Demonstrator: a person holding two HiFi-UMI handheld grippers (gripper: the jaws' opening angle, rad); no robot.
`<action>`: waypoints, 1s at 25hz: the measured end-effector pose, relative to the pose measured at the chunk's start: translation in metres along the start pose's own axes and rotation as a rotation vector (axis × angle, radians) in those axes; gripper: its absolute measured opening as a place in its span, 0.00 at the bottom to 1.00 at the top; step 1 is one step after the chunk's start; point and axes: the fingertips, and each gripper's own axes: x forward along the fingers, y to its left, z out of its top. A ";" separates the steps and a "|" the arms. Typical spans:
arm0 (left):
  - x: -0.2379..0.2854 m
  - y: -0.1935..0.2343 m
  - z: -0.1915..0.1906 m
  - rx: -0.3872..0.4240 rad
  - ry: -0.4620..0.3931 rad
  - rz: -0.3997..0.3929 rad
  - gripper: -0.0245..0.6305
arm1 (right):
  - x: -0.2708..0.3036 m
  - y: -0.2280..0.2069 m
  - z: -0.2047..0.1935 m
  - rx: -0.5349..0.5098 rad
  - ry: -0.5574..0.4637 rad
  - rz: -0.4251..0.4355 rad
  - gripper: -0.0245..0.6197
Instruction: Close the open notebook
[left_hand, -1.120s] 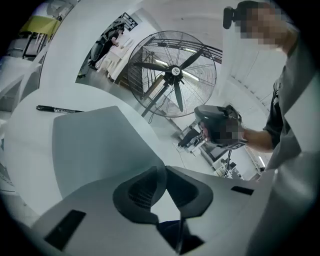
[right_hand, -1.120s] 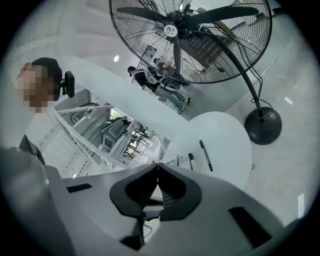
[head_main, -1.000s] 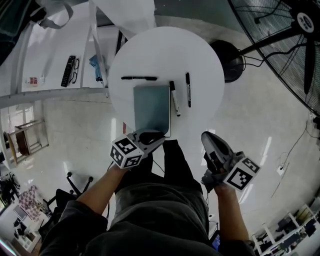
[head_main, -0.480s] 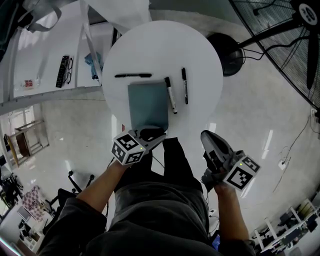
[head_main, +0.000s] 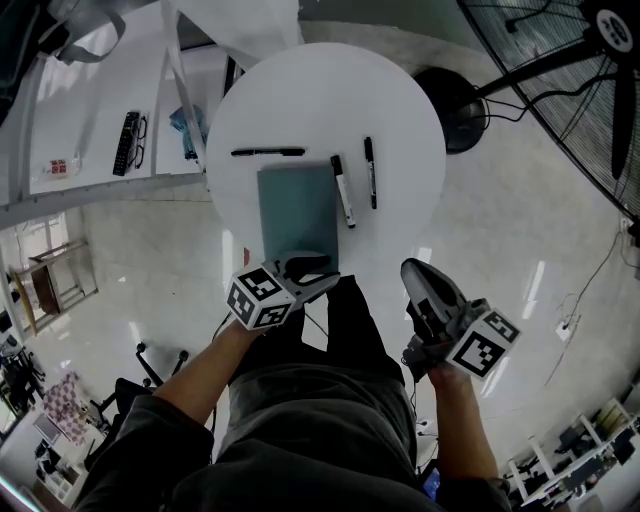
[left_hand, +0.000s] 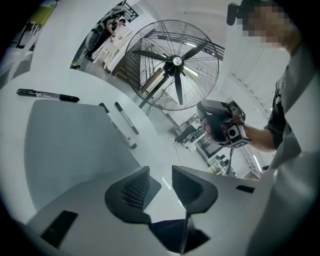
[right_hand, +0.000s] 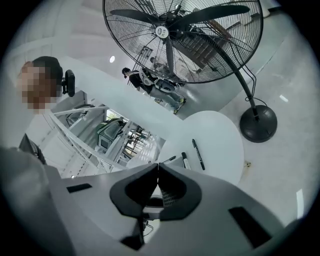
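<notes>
- Head view shows the left tool (head_main: 312, 272) at the near edge of the round white desk (head_main: 400, 100), its tips over the near end of the notebook (head_main: 298, 205). Its jaws have just been opening and stand partly apart. Nothing is pinched between them; the gap is empty in the left gripper view.
- The notebook lies flat by the desk's near edge, a little left of centre, teal cover up and no page showing. The closing looks done, so I judge the step in hand to be the release.
- To do that well, let the jaws clear the cover's edge fully, then draw the tool straight back off the near edge. Avoid any lift under the cover, which could flip it open, and any sideways sweep.
- A black pen (head_main: 268, 152) lies crosswise just beyond the notebook's far end. A white marker (head_main: 344, 192) lies just beside its right edge, and a second black pen (head_main: 371, 172) sits a little further right. A nudge to the notebook would likely roll the marker.
- The right tool (right_hand: 158, 169) hangs off the desk, to the right of the near edge, jaws closed together on nothing — best left where it is.
</notes>
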 end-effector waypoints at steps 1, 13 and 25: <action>-0.002 -0.001 0.002 0.004 -0.004 0.000 0.27 | 0.001 0.002 0.000 -0.002 -0.001 0.001 0.07; -0.059 -0.024 0.068 0.115 -0.148 0.015 0.15 | 0.013 0.044 0.019 -0.071 -0.032 0.043 0.07; -0.143 -0.060 0.139 0.260 -0.303 0.047 0.07 | 0.029 0.114 0.032 -0.180 -0.081 0.080 0.07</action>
